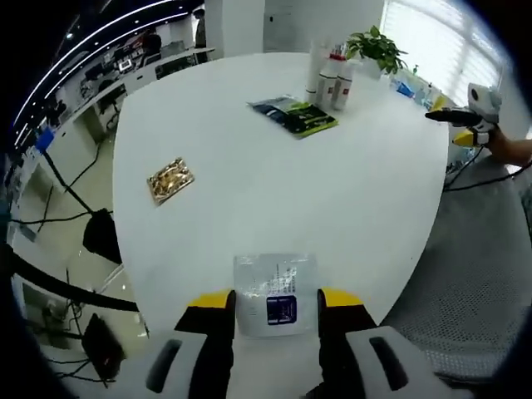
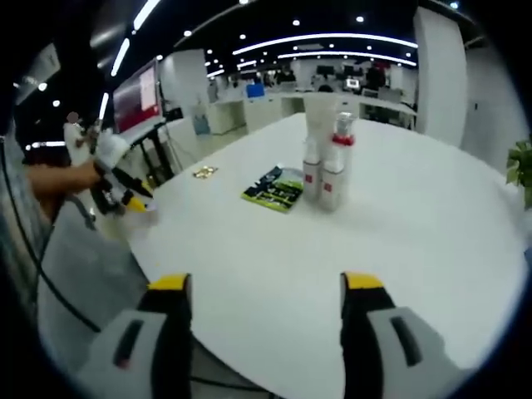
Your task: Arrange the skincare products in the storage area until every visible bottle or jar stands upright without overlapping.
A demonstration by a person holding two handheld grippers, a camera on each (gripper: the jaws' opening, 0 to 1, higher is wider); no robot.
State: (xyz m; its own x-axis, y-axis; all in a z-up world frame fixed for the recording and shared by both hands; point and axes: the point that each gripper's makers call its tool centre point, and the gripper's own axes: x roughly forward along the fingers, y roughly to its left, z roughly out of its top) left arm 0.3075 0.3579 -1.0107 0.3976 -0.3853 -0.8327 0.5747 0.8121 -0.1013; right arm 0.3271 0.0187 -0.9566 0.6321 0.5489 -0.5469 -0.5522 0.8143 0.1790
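White sachet point(image 1: 275, 295) flat on bench point(image 1: 274, 191), between my left gripper point(image 1: 275, 301) fingers, spread, not gripping. Right gripper point(image 2: 266, 287) wide, empty; bottles point(image 2: 326, 162) upright at 12 o'clock, nearer right.

My left gripper point(image 1: 275, 301) low at near edge of white table point(image 1: 349, 199), jaws either side of a clear sachet point(image 1: 275, 293) | gold packet point(image 1: 170, 179) left | green-black pouch point(image 1: 293, 115) far, bottles point(image 1: 330, 79) upright behind it, plant point(image 1: 378, 46) beyond | right gripper point(image 1: 470, 116) at far right edge
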